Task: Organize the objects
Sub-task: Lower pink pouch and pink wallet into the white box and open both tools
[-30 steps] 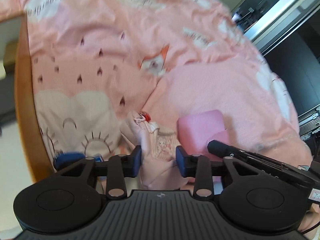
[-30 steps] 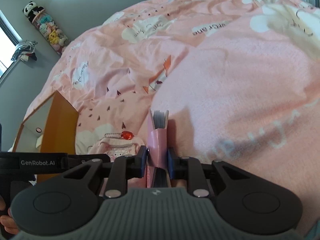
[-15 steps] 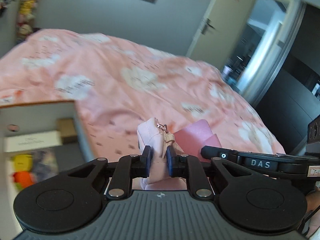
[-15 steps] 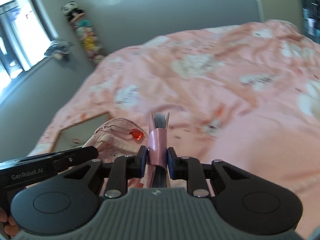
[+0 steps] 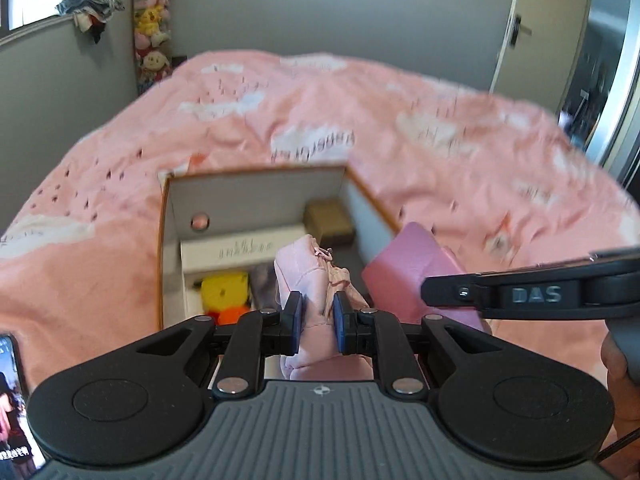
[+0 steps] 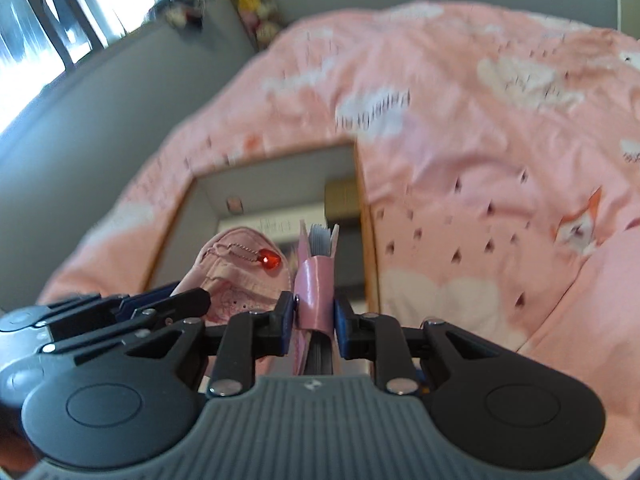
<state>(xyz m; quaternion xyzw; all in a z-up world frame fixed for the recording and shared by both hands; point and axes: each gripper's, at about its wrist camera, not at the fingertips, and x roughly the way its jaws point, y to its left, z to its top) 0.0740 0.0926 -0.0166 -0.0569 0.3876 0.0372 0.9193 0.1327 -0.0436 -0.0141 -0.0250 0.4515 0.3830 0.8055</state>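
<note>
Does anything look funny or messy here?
Nothing looks broken or spilled. The left claw holds a pink pouch and the right claw holds a pink notebook, both in the air over the open box on the bed. The pictures are just blurry.

Pink pouch in left claw

Left gripper: black linkage arms, silver pivot screws, blue pads, grey ribbed housing flanked by two round black discs. Right gripper: same build; its side is marked "DAS" in the left view. Bare skin of right hand visible.
</note>
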